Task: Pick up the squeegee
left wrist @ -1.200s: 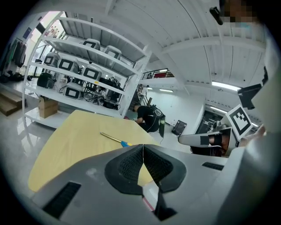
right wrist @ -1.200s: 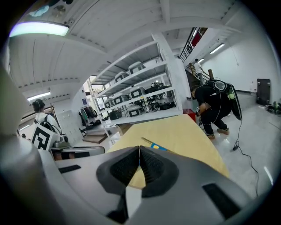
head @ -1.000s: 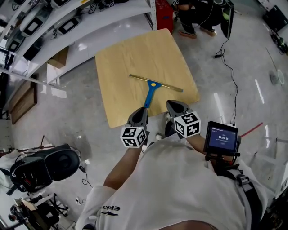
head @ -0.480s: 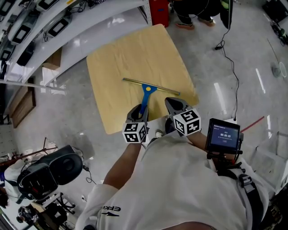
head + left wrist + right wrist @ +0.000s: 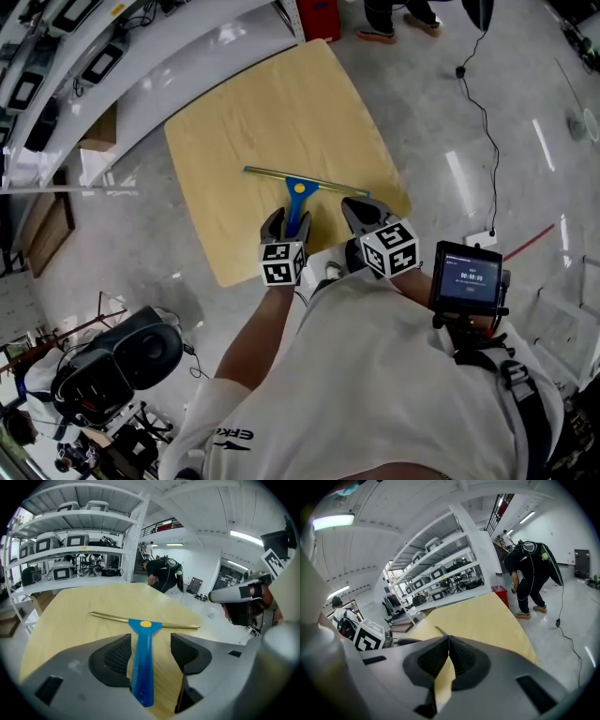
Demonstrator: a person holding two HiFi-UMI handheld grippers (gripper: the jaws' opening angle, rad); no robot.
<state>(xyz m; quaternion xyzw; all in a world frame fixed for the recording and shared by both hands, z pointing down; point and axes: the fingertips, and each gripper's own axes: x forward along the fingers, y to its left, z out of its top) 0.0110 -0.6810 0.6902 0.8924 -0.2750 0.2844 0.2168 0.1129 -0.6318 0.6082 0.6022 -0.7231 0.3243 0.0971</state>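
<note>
A squeegee with a blue handle [image 5: 297, 204] and a thin brass blade [image 5: 305, 180] lies flat on the wooden table [image 5: 272, 103]. My left gripper [image 5: 285, 221] is over the near end of the handle. In the left gripper view the blue handle [image 5: 142, 660] lies between the two dark pads [image 5: 116, 656], which stand apart from it. These jaws have just been opening, and the left gripper [image 5: 149, 654] is open. My right gripper [image 5: 355, 210] hovers just right of the handle. Its jaws are shut in the right gripper view [image 5: 448, 654], with nothing between them.
Metal shelving with devices [image 5: 84, 56] runs along the table's far left side. A person [image 5: 529, 573] bends over beyond the far edge, near a red box [image 5: 501, 594]. A black cable [image 5: 487, 122] trails on the floor at right. Dark equipment [image 5: 117, 361] sits at lower left.
Both grippers have moved forward over the table's near edge. The left gripper's jaws have opened and dropped down either side of the blue handle.
</note>
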